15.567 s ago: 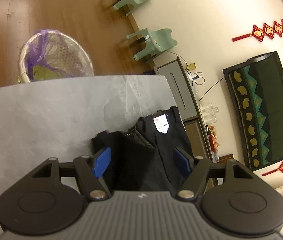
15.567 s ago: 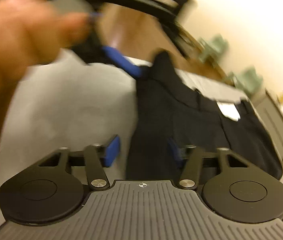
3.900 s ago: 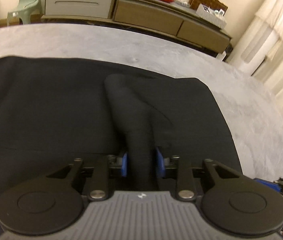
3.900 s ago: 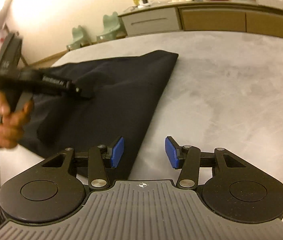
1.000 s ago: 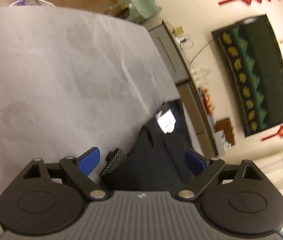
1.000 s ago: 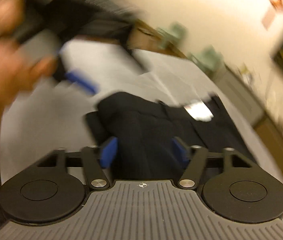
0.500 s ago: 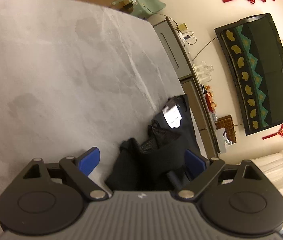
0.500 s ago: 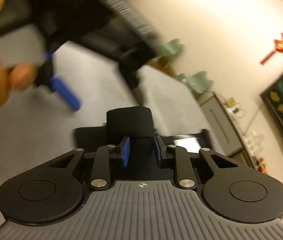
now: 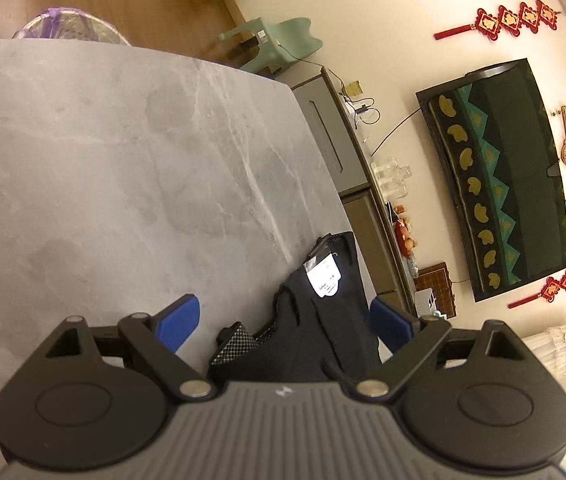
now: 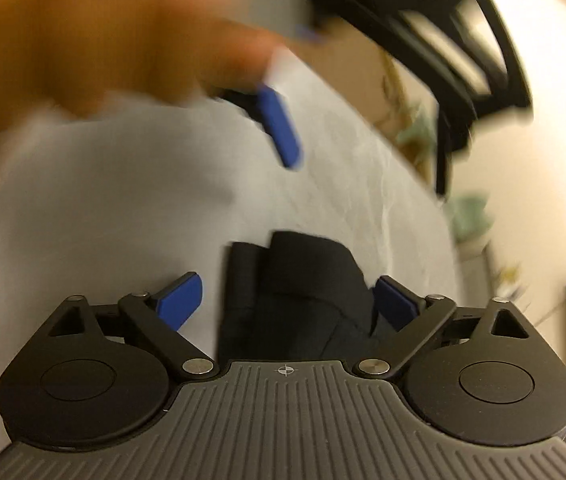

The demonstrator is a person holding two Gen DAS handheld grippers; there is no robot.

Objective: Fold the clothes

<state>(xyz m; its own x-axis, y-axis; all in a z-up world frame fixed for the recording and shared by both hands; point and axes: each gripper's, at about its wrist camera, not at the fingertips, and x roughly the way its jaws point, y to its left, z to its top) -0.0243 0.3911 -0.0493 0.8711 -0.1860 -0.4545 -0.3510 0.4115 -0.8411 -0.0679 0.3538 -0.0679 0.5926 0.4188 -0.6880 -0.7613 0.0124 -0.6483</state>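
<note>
The black garment point(image 9: 319, 332) lies bunched in a folded heap on the grey marble table point(image 9: 123, 168), near the table's right edge in the left wrist view, its white label point(image 9: 325, 278) facing up and a patch of mesh lining point(image 9: 235, 344) showing at the near left. The left gripper point(image 9: 285, 320) hangs over it with both blue pads spread wide, one on each side of the cloth and neither pressing it; half a second ago it stood much the same, though the heap now lies flatter and the label sits higher in view. The right gripper point(image 10: 287, 300) has changed most: half a second ago its pads were pinched on a raised fold of the black fabric, and now its jaws are opening, the pads parted to either side of the garment, which lies between them released. In the right wrist view the person's hand point(image 10: 95, 28), heavily blurred, fills the far left, holding the other gripper above the table. A green chair point(image 9: 279, 40) and a dark wall hanging point(image 9: 503, 176) stand beyond the table.
</note>
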